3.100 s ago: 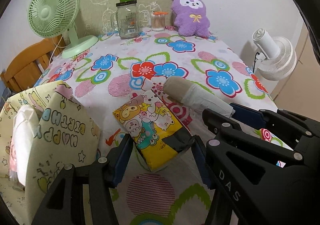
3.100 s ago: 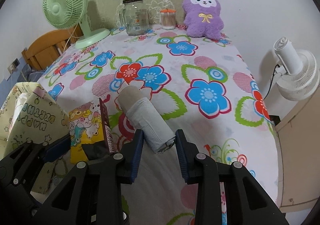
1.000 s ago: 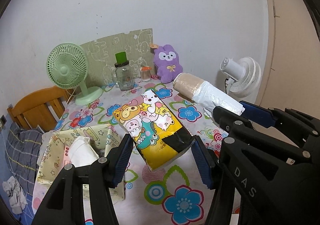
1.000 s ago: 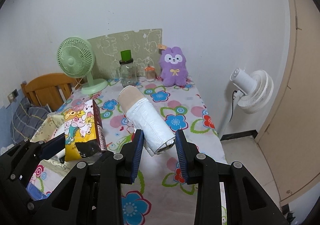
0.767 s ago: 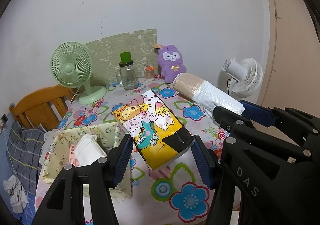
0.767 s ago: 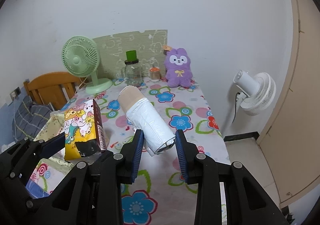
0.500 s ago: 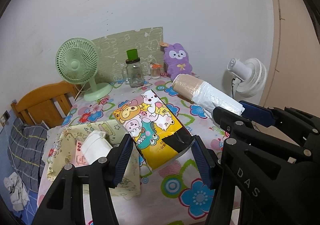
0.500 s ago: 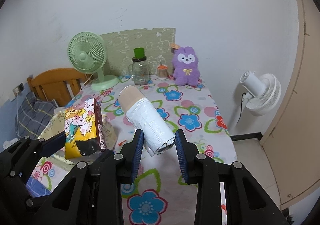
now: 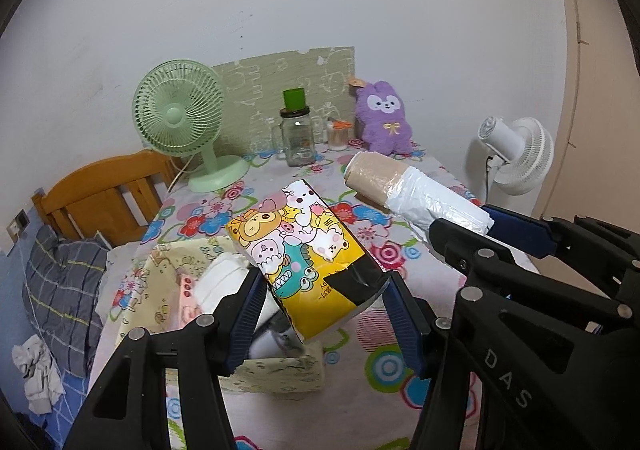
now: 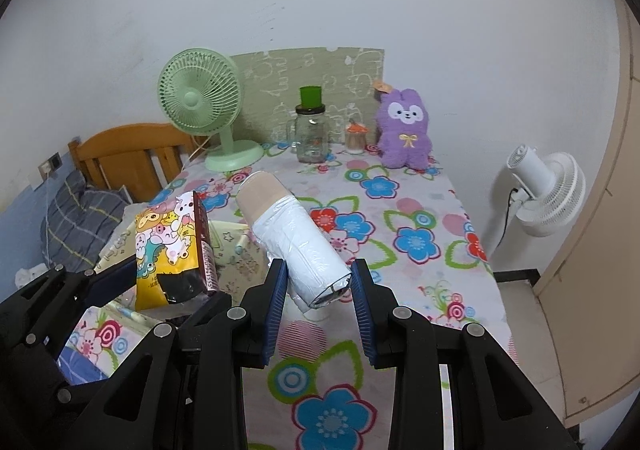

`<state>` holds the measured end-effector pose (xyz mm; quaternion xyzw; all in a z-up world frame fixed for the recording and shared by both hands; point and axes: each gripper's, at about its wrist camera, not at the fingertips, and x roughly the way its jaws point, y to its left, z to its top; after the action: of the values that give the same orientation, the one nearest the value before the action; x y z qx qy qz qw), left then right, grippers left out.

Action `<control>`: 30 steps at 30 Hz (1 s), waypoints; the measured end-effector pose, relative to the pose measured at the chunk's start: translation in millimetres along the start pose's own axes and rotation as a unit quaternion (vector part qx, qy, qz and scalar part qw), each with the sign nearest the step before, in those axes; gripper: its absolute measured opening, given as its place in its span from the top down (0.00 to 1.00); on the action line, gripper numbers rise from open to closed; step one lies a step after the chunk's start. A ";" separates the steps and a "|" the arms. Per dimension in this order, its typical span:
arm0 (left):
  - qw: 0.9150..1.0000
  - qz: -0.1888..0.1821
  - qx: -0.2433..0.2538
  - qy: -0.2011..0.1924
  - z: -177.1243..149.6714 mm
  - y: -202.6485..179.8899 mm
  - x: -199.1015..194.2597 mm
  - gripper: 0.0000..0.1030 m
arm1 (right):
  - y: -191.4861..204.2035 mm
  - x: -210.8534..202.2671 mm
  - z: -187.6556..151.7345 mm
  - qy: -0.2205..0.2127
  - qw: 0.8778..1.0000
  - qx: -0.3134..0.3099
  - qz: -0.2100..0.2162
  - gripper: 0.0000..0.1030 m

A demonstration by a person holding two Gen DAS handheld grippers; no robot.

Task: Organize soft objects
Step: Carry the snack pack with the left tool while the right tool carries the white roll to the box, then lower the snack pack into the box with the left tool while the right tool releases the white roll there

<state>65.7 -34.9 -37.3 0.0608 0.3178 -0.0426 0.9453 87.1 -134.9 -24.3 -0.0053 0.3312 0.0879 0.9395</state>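
My left gripper (image 9: 324, 290) is shut on a yellow cartoon-printed tissue pack (image 9: 304, 250) and holds it in the air above an open cream gift bag (image 9: 172, 282) with white and pink items inside. The pack also shows in the right wrist view (image 10: 172, 246). My right gripper (image 10: 318, 278) is shut on a roll of white plastic bags on a tan core (image 10: 292, 234), held above the flowered table (image 10: 400, 218). The roll also shows in the left wrist view (image 9: 416, 194), to the right of the pack.
At the table's back stand a green fan (image 10: 200, 106), a glass jar with a green lid (image 10: 312, 130), a small jar (image 10: 355, 136) and a purple plush rabbit (image 10: 404, 130). A wooden chair (image 10: 128, 154) and a bed are left; a white fan (image 10: 544, 186) is right.
Both grippers have lifted their loads off the table and pulled back, then drifted left. The gift bag now lies under the tissue pack.
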 end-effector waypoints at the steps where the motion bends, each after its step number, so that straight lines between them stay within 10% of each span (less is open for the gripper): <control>1: 1.000 0.002 -0.001 0.001 -0.3 2.7 0.9 0.40 | 2.6 1.5 0.5 0.001 1.000 -0.001 0.003 0.65; 30: 0.997 0.045 -0.029 0.053 -25.0 74.5 55.3 0.40 | 74.1 75.3 0.2 0.056 0.995 -0.045 0.064 0.65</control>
<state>103.6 40.1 -84.0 0.0496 0.3650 0.0121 0.9296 132.3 -49.8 -67.5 -0.0311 0.3790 0.1622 0.9105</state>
